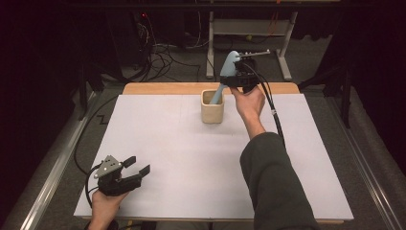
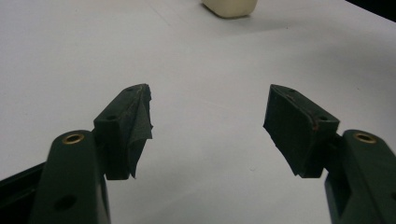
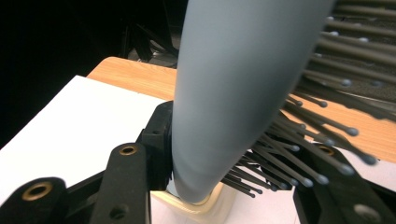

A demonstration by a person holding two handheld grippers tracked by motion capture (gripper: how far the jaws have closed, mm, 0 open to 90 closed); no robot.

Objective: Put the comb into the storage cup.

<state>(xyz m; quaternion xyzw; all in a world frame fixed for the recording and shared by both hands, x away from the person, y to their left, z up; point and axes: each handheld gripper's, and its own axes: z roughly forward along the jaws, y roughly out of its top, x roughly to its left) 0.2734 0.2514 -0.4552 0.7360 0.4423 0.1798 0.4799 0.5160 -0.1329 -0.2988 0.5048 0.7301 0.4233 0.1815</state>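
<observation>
A light blue hairbrush (image 1: 230,63) with black bristles stands tilted, its handle down inside a cream cup (image 1: 212,113) at the back middle of the table. My right gripper (image 1: 238,76) is shut on the brush head just above the cup. In the right gripper view one jaw presses the brush's smooth blue back (image 3: 238,70) and the other sits in the bristles, with the cup's rim (image 3: 205,205) below. My left gripper (image 1: 137,164) rests at the front left of the table, open with nothing between its fingers. In the left gripper view the left gripper (image 2: 208,116) points toward the cup (image 2: 230,7).
A white sheet (image 1: 191,158) covers the table, leaving a wooden strip (image 1: 163,88) bare along the far edge. The person's right forearm in a dark sleeve (image 1: 275,182) reaches across the right half. Cables (image 1: 158,57) and a metal frame (image 1: 249,28) lie on the floor beyond.
</observation>
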